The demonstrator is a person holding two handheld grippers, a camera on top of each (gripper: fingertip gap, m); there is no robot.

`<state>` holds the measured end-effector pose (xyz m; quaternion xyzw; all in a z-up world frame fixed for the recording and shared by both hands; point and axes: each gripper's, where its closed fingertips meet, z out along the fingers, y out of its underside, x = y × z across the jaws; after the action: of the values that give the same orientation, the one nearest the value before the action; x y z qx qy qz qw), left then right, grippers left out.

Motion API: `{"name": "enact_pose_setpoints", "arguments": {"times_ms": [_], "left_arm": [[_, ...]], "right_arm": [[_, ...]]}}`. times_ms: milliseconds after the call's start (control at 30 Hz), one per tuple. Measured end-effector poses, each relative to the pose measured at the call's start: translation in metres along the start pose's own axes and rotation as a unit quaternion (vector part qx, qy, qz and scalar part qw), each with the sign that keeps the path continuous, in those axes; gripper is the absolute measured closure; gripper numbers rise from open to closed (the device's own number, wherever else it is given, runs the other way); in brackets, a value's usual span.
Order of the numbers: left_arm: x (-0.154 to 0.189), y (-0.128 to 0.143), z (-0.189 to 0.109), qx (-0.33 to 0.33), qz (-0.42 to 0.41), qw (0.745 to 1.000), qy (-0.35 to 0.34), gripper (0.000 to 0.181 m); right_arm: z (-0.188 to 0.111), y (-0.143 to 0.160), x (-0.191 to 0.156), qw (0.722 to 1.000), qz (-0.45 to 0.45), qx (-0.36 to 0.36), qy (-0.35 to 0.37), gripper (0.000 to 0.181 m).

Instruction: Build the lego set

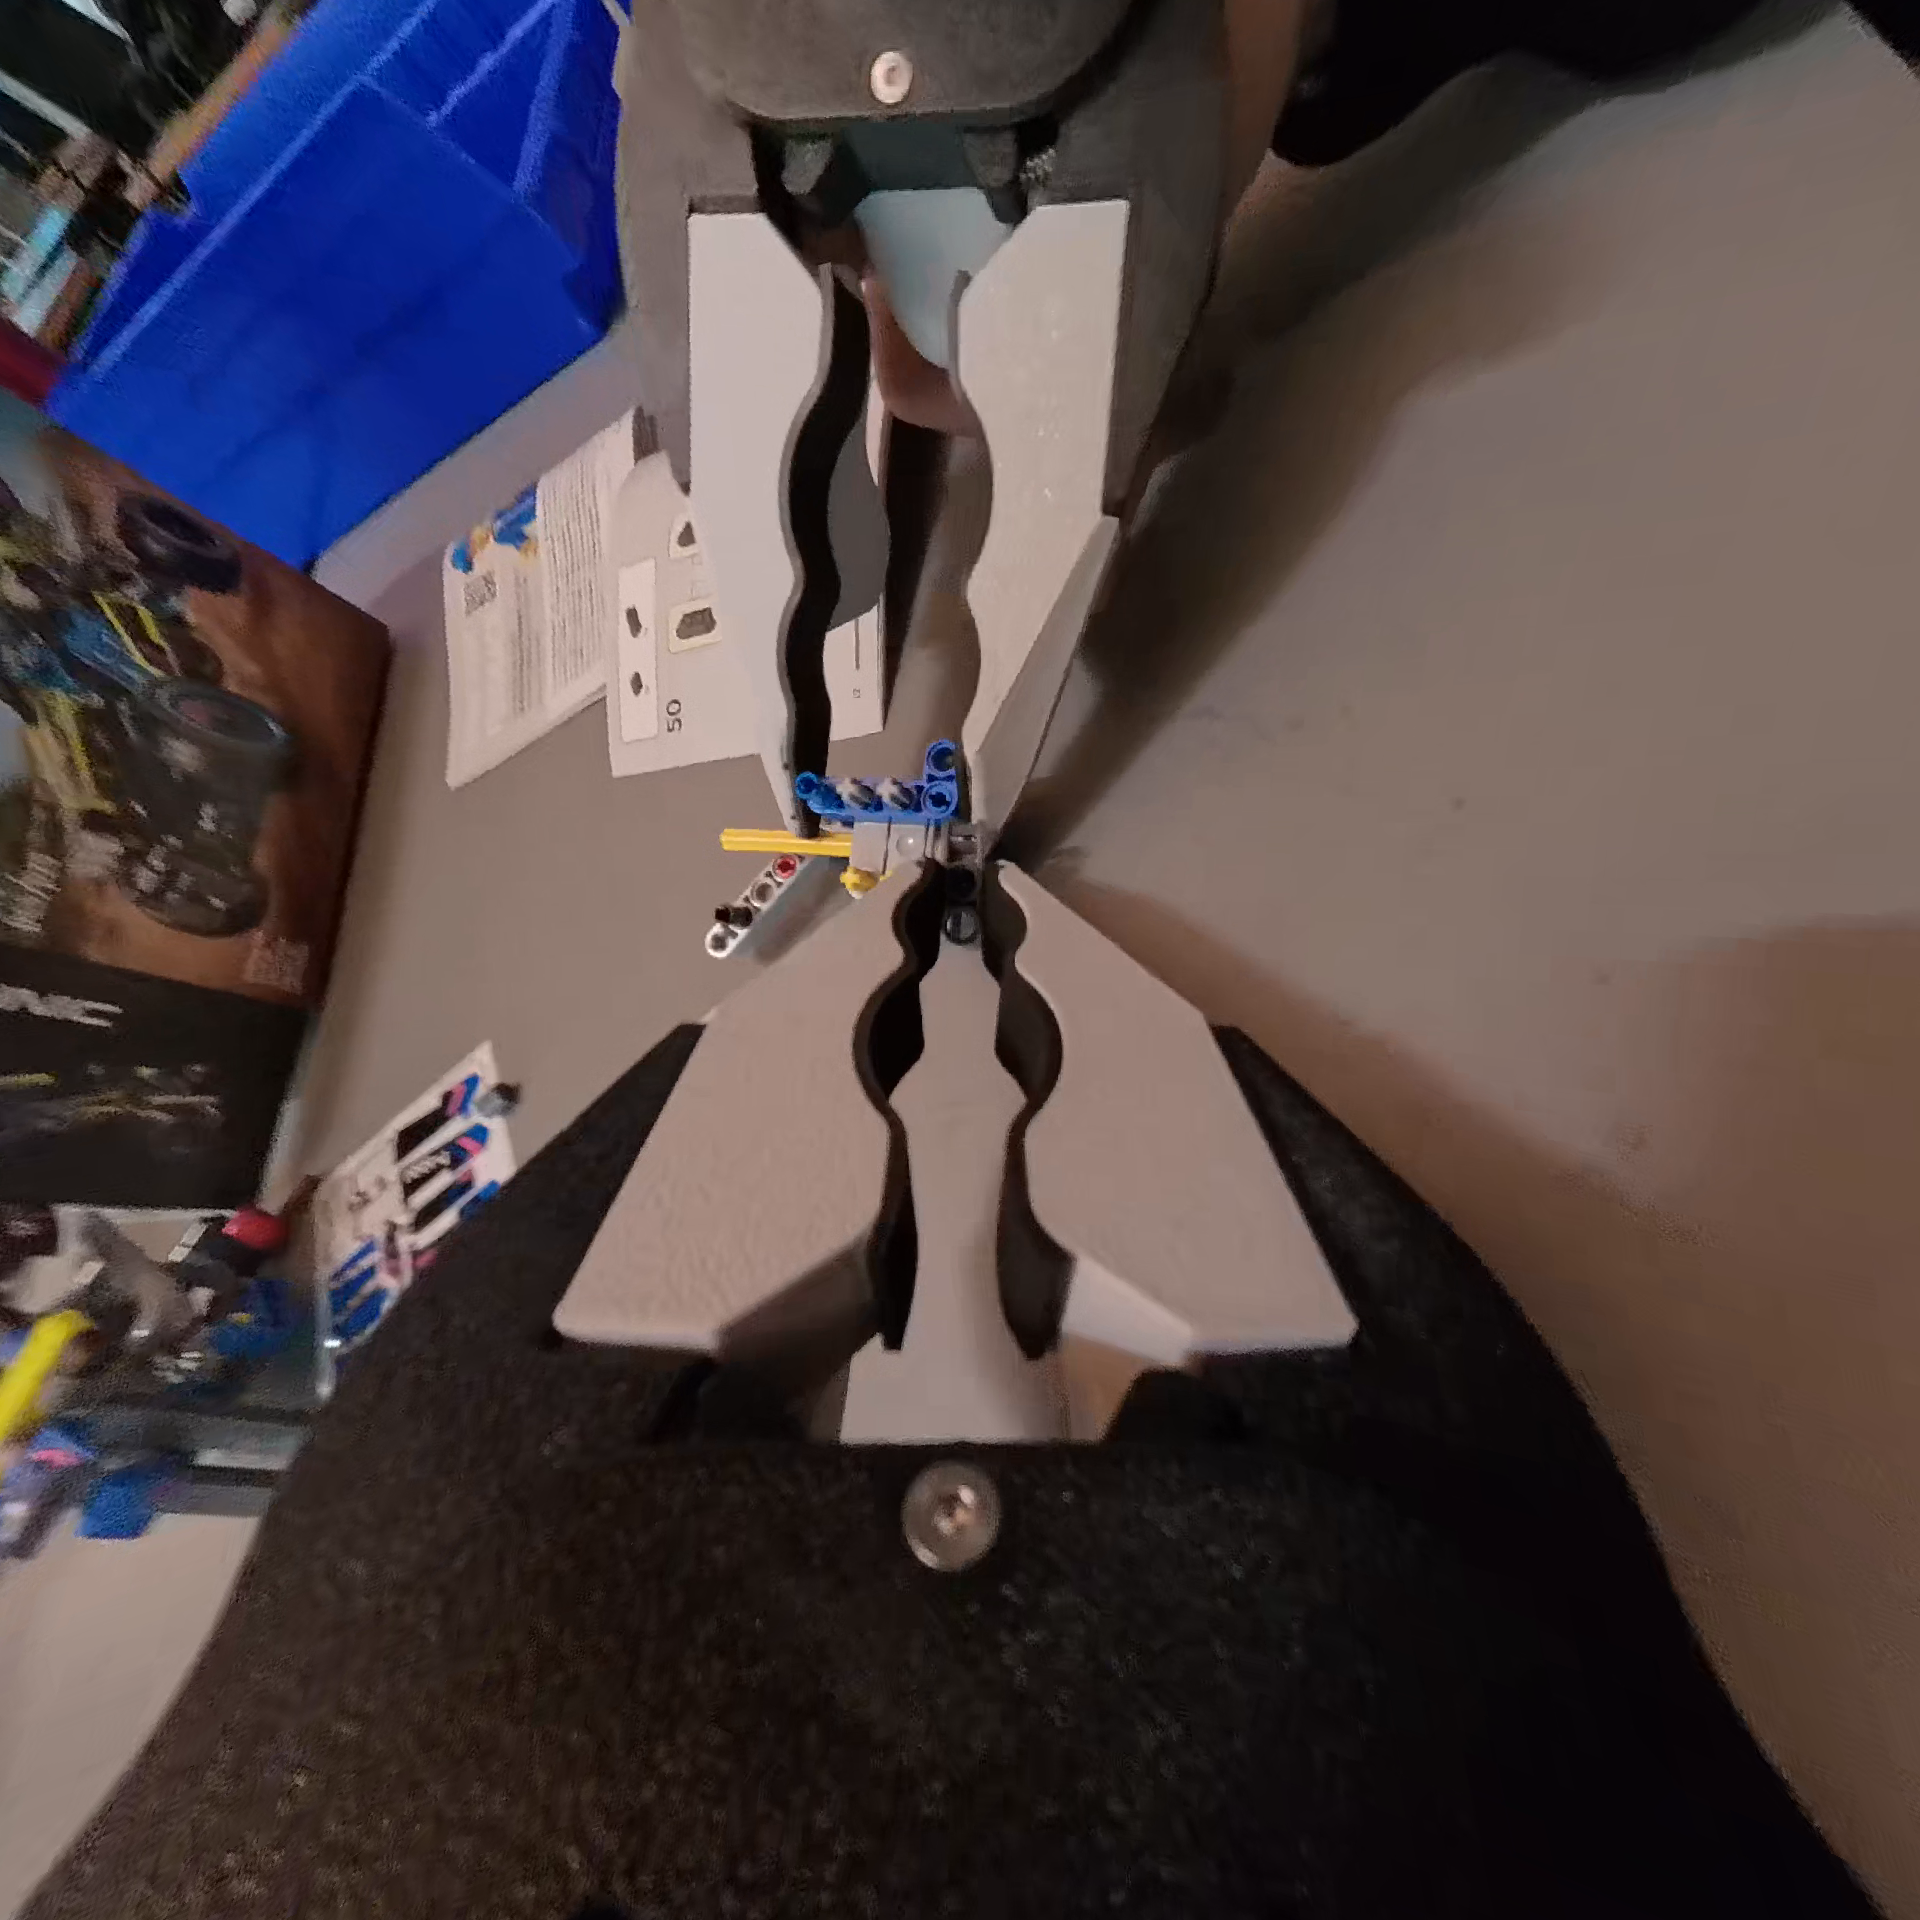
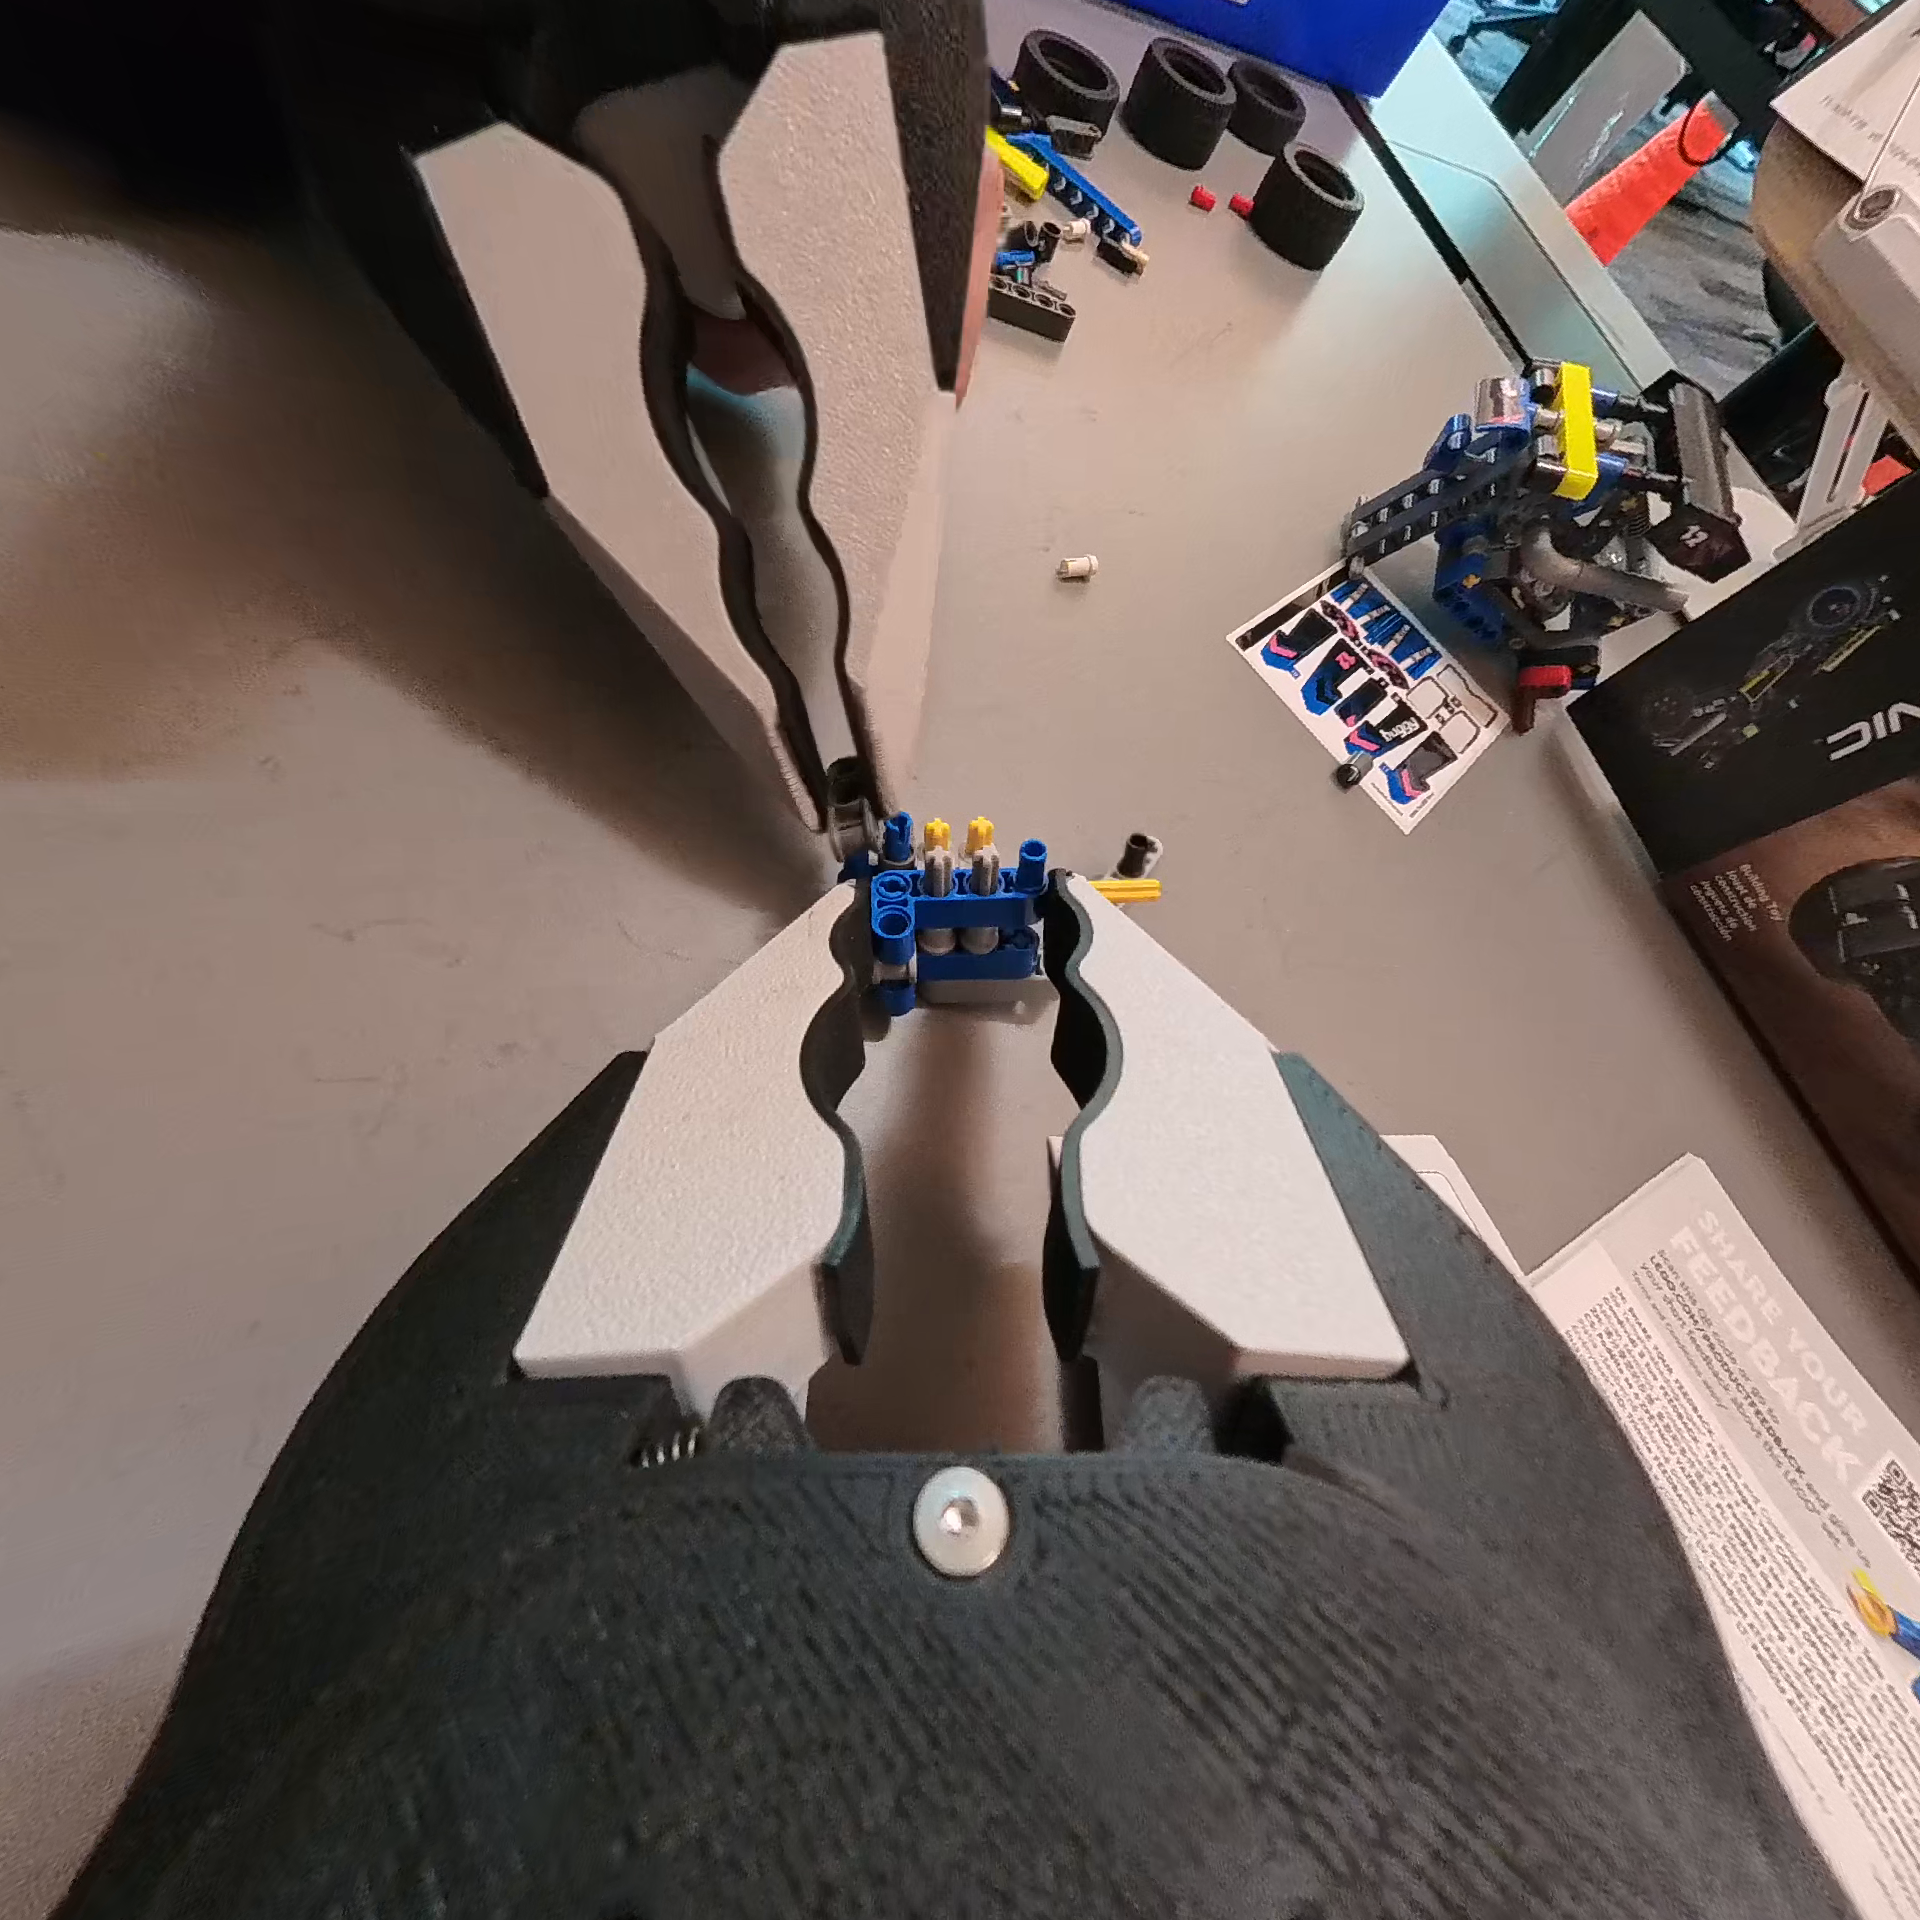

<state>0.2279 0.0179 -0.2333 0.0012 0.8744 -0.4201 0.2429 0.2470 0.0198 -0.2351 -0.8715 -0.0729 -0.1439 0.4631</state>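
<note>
Each camera sits right behind its own gripper, looking down along the fingers, very close, and both see the same small lego piece (image 1: 883, 821) (image 2: 951, 925) from opposite sides.

Work surface: a plain grey table top (image 2: 1195, 436), matte, faintly scuffed, filling both views. Warm light falls in a broad tan patch (image 1: 1558, 1039) toward 3 o'clock in the left wrist view, with soft dark shadow at 1 o'clock. Blue plastic bins (image 1: 343, 312) stand on the table at 10 to 11 o'clock of that view. In the right wrist view the table's pale far edge (image 2: 1475, 197) runs toward 1 o'clock; beyond it, dim room clutter and an orange object (image 2: 1631, 197), too blurred to identify.
</note>
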Motion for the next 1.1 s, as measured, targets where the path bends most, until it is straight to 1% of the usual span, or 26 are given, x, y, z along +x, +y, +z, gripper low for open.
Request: {"name": "enact_pose_setpoints", "arguments": {"times_ms": [67,267,433,500,600,633,700,767,833,900,967,1100], "left_arm": [[0.001,0.0,0.0,0.011,-0.034,0.999,0.017,0.177],[0.001,0.0,0.0,0.006,0.007,1.0,0.005,0.177],[0.0,0.0,0.0,0.003,0.015,1.0,-0.001,0.177],[0.0,0.0,-0.001,0.0,0.015,1.0,-0.001,0.177],[-0.001,0.001,-0.001,-0.001,0.007,1.0,0.001,0.177],[0.0,0.001,-0.001,-0.002,0.005,1.0,0.002,0.177],[0.001,0.0,-0.001,-0.001,0.008,1.0,0.003,0.177],[0.001,-0.001,0.0,0.0,0.008,1.0,0.004,0.177],[0.0,-0.001,0.0,0.001,0.007,1.0,0.004,0.177],[0.0,-0.001,0.0,0.002,0.009,1.0,0.005,0.177],[0.0,-0.001,0.0,0.001,0.014,1.0,0.004,0.177],[0.0,-0.001,0.0,0.001,0.017,1.0,0.003,0.177]], "right_arm": [[0.0,0.0,0.0,1.0,0.002,0.0,-0.002,0.15],[-0.001,-0.001,-0.001,1.0,0.005,0.004,-0.007,0.149],[-0.004,-0.003,-0.009,0.999,0.017,0.011,-0.047,0.131],[-0.006,-0.006,-0.008,0.999,0.005,0.022,-0.038,0.13],[-0.015,-0.018,0.001,0.997,-0.021,0.072,0.017,0.128],[-0.019,-0.023,0.002,0.995,-0.029,0.086,0.03,0.129],[-0.025,-0.03,-0.006,0.992,-0.069,0.095,0.036,0.139],[-0.023,-0.026,-0.017,0.991,-0.107,0.07,0.025,0.157],[-0.018,-0.02,-0.023,0.989,-0.139,0.044,0.027,0.165],[-0.013,-0.019,-0.025,0.988,-0.149,0.028,0.029,0.167],[-0.009,-0.019,-0.024,0.986,-0.157,0.022,0.041,0.163],[-0.004,-0.014,-0.02,0.986,-0.161,-0.001,0.052,0.171]]}}
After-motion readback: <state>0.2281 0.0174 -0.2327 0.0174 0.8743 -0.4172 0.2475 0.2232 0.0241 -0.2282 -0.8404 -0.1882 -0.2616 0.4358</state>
